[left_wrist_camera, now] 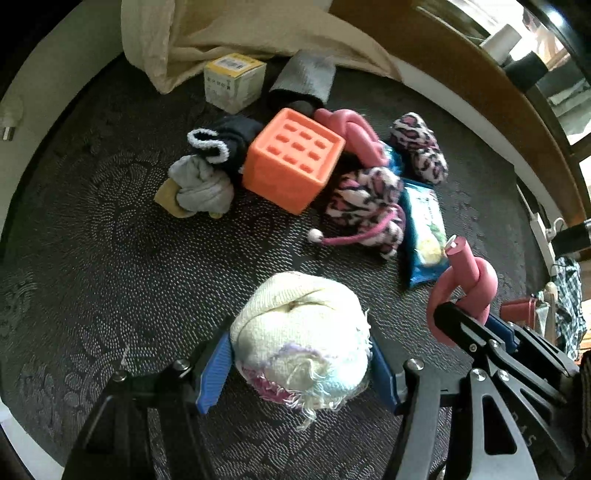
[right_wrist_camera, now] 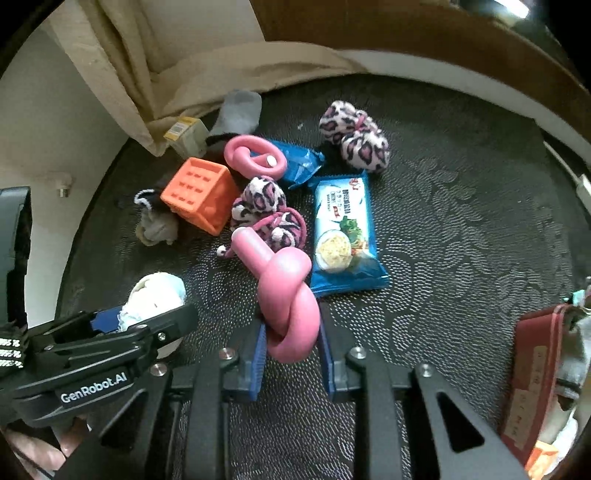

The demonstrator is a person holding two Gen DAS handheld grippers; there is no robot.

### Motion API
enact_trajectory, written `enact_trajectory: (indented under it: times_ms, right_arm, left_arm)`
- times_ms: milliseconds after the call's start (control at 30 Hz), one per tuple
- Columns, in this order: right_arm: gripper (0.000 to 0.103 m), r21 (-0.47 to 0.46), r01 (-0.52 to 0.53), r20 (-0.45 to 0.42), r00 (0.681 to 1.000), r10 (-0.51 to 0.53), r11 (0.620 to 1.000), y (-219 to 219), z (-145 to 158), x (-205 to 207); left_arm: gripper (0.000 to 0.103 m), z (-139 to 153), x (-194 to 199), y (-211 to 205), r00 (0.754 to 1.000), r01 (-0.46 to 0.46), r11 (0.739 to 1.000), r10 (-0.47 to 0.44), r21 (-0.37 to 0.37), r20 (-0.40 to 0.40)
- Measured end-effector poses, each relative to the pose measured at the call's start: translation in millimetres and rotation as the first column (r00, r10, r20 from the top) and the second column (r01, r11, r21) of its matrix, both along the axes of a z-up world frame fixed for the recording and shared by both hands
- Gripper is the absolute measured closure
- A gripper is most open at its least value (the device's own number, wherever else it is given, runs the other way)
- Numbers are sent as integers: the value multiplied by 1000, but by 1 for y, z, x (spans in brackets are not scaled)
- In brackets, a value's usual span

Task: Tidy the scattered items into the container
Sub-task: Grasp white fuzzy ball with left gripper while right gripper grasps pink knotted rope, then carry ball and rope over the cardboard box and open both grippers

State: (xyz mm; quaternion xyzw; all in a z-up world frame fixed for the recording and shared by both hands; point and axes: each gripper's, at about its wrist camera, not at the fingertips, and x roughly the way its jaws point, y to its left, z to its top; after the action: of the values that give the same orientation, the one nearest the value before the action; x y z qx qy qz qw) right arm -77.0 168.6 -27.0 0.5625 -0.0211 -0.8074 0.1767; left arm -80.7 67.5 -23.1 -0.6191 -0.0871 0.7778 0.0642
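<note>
My left gripper [left_wrist_camera: 301, 363] is shut on a cream rolled sock ball [left_wrist_camera: 301, 332], held above the dark patterned mat; the same sock ball [right_wrist_camera: 157, 295] shows at lower left in the right wrist view. My right gripper [right_wrist_camera: 291, 354] is shut on a pink knotted tube [right_wrist_camera: 286, 295], which also appears at the right of the left wrist view as the pink knot [left_wrist_camera: 469, 284]. Scattered on the mat lie an orange perforated cube [left_wrist_camera: 293, 160], a blue noodle packet [right_wrist_camera: 343, 236], leopard-print fuzzy socks [left_wrist_camera: 365, 201], a grey sock bundle [left_wrist_camera: 203, 186] and a second pink knotted tube [right_wrist_camera: 255, 155].
A small yellow-topped box [left_wrist_camera: 234, 81] and a grey sock [left_wrist_camera: 304, 77] lie at the back by a beige cloth [left_wrist_camera: 229, 33]. A red-edged container [right_wrist_camera: 535, 373] stands at the right rim. A wooden curved edge [left_wrist_camera: 498, 96] bounds the mat's far side.
</note>
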Motion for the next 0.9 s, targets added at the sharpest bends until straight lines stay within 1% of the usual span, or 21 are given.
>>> enact_trajectory:
  times_ms: [167,233,267,300,333,400,500,533,900]
  right_arm:
    - [76,0,13,-35,999,-13,1000,19,16,14]
    - [76,1,23,-46,999,-23,1000,20,24,11]
    - [76,1,29,-52,998,-29,1000,22,21,8]
    - [76,2,35,-57,998,-35,999,27,20,10]
    - [76,2,41,-62,997,-41,999,32,22,14]
    - [76,3,55,-72,996,-55,998,44,27,21]
    - [76,4,80,-88,993,-79,997,63,34,27]
    - [76,4,88,-91,992,-87,996,69,35,29]
    - [76,7,168,-131,978,-166,986,134,48,59]
  left_arm:
    - [36,14,18,18,1000,18,1000,-19,-8,-22]
    - [36,20,27,29,999,31,999,-31,-11,-33]
    - [36,16,26,34,999,38,999,-38,-11,-37]
    - [36,19,30,40,998,45,999,-45,-12,-40]
    - [36,21,20,37,998,51,999,-52,-12,-43]
    - [36,19,24,48,996,66,998,-67,-13,-53]
    - [36,7,12,53,994,92,996,-93,-12,-65]
    - [36,7,14,54,993,101,995,-101,-12,-68]
    - [36,27,41,121,977,184,983,-184,-8,-108]
